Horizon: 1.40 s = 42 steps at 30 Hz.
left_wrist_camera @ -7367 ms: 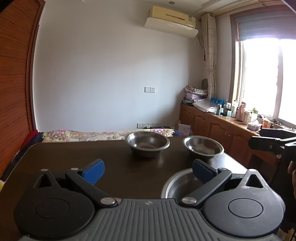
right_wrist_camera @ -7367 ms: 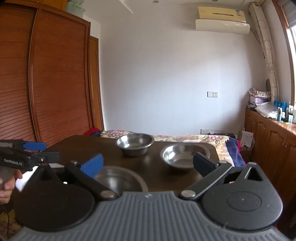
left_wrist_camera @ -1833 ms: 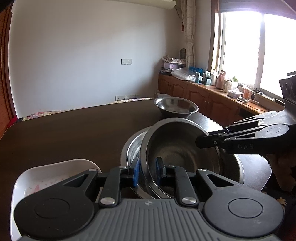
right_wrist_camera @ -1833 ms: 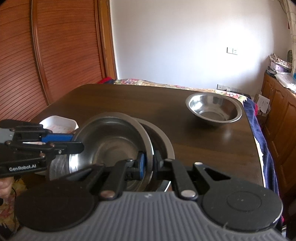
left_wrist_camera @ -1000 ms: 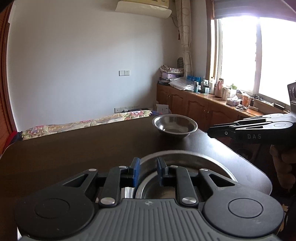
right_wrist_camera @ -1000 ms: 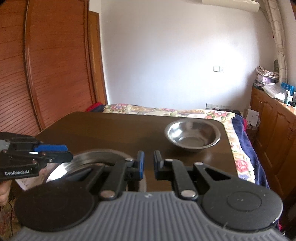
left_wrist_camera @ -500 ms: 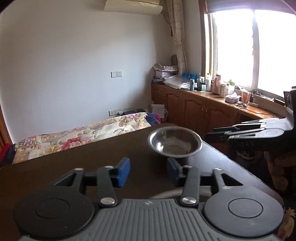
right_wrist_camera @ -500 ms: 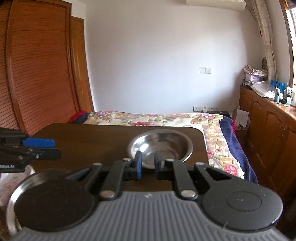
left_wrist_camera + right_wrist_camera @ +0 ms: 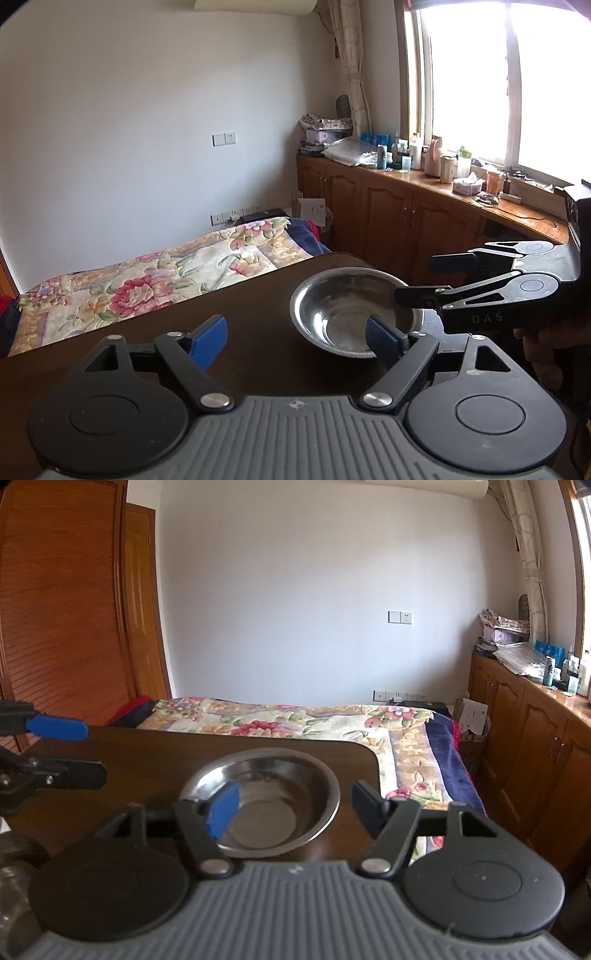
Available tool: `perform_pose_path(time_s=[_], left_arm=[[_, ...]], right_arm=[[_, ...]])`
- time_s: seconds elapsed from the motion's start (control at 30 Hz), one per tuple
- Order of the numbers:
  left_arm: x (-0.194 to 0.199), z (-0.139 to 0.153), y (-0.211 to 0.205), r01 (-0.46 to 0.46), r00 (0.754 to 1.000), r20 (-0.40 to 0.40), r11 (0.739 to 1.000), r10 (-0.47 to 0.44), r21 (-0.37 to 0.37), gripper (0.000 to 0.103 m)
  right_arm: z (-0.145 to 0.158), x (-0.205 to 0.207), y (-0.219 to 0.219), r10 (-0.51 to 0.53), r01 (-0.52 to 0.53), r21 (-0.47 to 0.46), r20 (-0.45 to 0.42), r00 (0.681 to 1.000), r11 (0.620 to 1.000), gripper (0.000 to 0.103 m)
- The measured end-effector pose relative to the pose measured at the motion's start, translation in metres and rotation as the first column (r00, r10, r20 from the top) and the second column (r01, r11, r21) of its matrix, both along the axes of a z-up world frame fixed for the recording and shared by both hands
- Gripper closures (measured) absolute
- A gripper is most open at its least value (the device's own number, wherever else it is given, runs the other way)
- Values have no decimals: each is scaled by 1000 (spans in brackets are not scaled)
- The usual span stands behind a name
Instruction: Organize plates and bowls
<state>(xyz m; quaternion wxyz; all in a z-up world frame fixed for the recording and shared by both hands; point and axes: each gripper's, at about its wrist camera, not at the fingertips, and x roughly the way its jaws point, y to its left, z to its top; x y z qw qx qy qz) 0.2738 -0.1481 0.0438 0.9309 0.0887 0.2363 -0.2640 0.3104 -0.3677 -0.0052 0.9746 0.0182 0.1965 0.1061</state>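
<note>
- Where the dark wooden table (image 9: 122, 753) rounds off at its far right corner, a single steel bowl (image 9: 266, 797) sits upright on the bare top — nothing inside it.
- The right gripper (image 9: 295, 806) is spread wide, empty, its blue-padded fingers (image 9: 223, 810) framing the bowl from the near side; touching or just in front, I cannot tell.
- The left gripper (image 9: 295, 339) is likewise released and holds nothing, its right finger overlapping the bowl's near rim in its own view.
- Beyond the table lies a floral bedspread (image 9: 295, 720); wooden cabinets (image 9: 406, 221) run beneath the window.
</note>
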Motion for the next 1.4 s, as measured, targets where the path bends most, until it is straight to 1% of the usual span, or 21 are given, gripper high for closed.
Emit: perform_pose_path(time_s=[0.27, 0.4, 0.5, 0.63, 0.8, 0.87, 0.93, 1.07, 1.17, 1.23, 1.3, 1.33, 1.4], left_arm=[[23, -9, -12, 14, 998, -64, 1000, -13, 17, 0], [35, -14, -20, 22, 995, -98, 999, -18, 40, 9], [43, -17, -24, 26, 993, -120, 998, -20, 52, 13], [51, -18, -29, 33, 990, -138, 997, -24, 64, 16], [56, -24, -33, 40, 987, -157, 995, -26, 86, 24], [59, -24, -33, 41, 984, -174, 996, -27, 78, 27], [61, -24, -33, 39, 982, -187, 997, -25, 73, 27], [65, -25, -35, 43, 978, -207, 996, -26, 78, 32], [66, -26, -36, 43, 974, -223, 996, -24, 78, 36], [68, -27, -37, 42, 972, -233, 996, -22, 79, 39], [69, -27, -37, 43, 971, -237, 995, -22, 85, 48], [69, -27, -37, 43, 970, -241, 996, -22, 81, 50], [70, -26, -36, 43, 969, -244, 996, -23, 75, 51]], right_arm=[[-4, 8, -4, 18, -18, 4, -25, 1000, 1000, 31], [-7, 14, -7, 17, -16, 14, -45, 999, 1000, 31], [-9, 15, -10, 15, -14, 22, -57, 998, 1000, 31], [-10, 16, -12, 22, -20, 27, -74, 997, 999, 31], [-10, 18, -12, 28, -26, 26, -86, 996, 999, 31], [-11, 19, -13, 33, -30, 31, -94, 995, 999, 31], [-12, 21, -15, 37, -34, 34, -101, 994, 999, 31], [-13, 22, -15, 43, -39, 33, -108, 993, 999, 32], [-14, 24, -14, 53, -48, 41, -121, 991, 998, 36], [-15, 26, -13, 62, -56, 51, -135, 989, 997, 41], [-17, 27, -12, 68, -60, 55, -145, 987, 997, 47], [-17, 27, -11, 71, -63, 55, -149, 986, 996, 50], [-18, 27, -10, 74, -66, 57, -153, 985, 996, 54]])
